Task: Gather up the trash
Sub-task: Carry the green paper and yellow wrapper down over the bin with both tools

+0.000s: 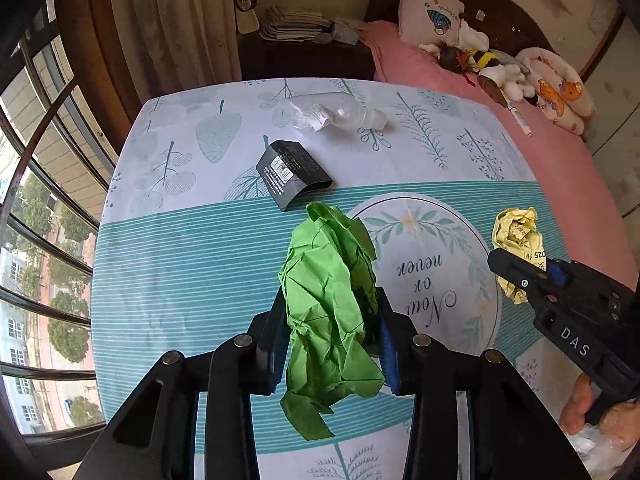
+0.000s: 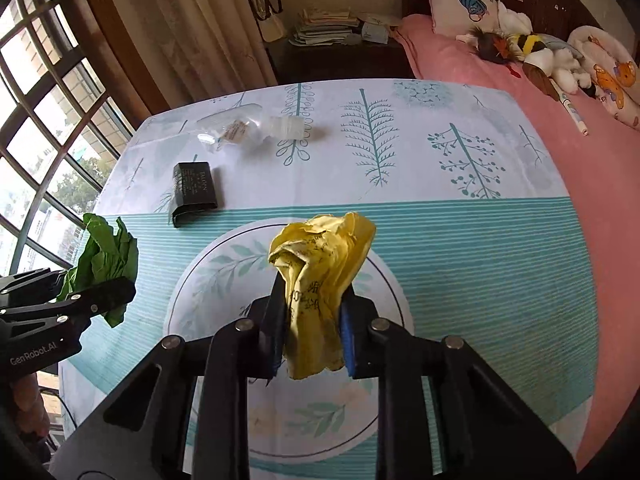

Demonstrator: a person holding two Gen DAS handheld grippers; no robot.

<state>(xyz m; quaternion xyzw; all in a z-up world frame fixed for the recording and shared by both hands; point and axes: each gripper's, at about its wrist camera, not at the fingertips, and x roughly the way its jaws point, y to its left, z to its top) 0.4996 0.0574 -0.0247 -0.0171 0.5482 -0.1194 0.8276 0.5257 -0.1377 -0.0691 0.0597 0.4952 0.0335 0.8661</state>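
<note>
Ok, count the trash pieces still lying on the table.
2: the black box near the table's middle, and the clear bottle beyond it toward the far edge. The green and yellow wads are already gripped. None seems hidden.

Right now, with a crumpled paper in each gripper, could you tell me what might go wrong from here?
1. The green paper hangs loosely below the left gripper; its tail could snag or slip out.
2. The yellow paper in the right gripper is pinched only at its middle, so it may slip free.
3. The black box and clear bottle remain on the table and could be forgotten.
</note>
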